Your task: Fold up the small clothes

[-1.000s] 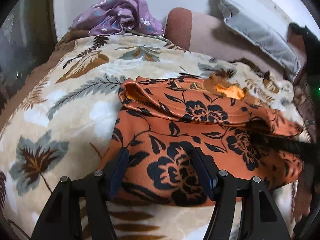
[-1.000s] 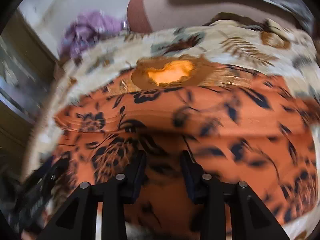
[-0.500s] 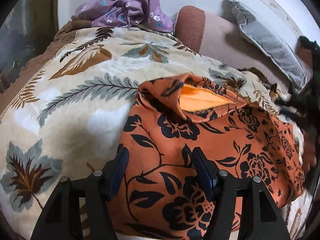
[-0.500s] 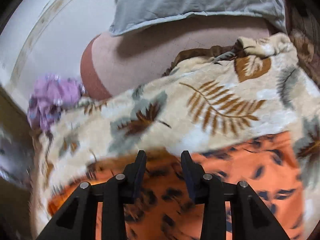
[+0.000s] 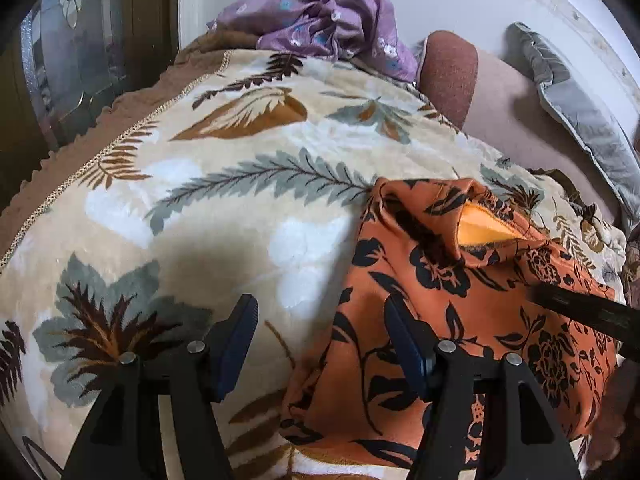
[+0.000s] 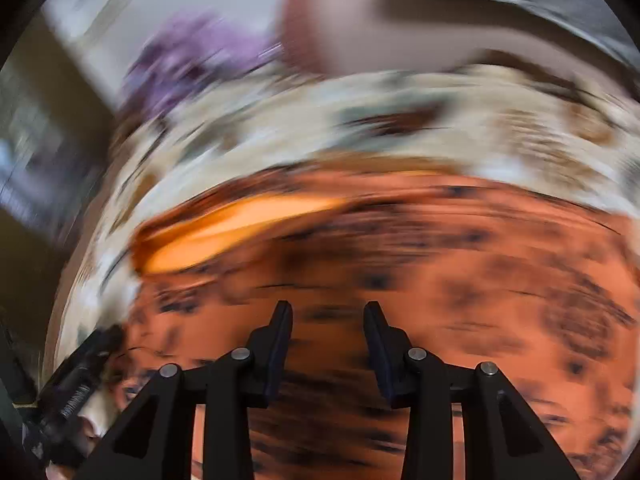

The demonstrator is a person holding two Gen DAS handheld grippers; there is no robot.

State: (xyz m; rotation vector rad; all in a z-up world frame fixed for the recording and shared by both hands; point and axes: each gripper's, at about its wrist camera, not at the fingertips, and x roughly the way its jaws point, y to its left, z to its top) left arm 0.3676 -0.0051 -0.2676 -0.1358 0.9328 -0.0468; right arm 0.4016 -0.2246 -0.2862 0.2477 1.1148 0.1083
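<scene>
An orange garment with black flowers [image 5: 460, 320] lies folded on the leaf-patterned blanket [image 5: 240, 208], its lighter orange lining showing at an opening [image 5: 480, 232]. My left gripper [image 5: 320, 340] stands open just above the garment's left edge. One finger is over the blanket and the other over the cloth, with nothing pinched. A black part of the right gripper [image 5: 580, 312] reaches over the garment from the right. In the blurred right wrist view, my right gripper [image 6: 328, 332] hovers over the garment [image 6: 440, 280], jaws apart with nothing between them. The left gripper [image 6: 80, 392] shows at lower left.
A crumpled purple flowered cloth [image 5: 320, 20] lies at the far end of the blanket. A brown bolster [image 5: 452, 72] and a grey pillow [image 5: 580, 112] rest against the white wall. A dark cabinet with glass [image 5: 60, 60] stands at the left, beyond the bed's edge.
My left gripper slid left, from over the garment's middle to its left edge. The right gripper swung out toward the pillows and came back over the garment. The garment's top fold has shifted.
</scene>
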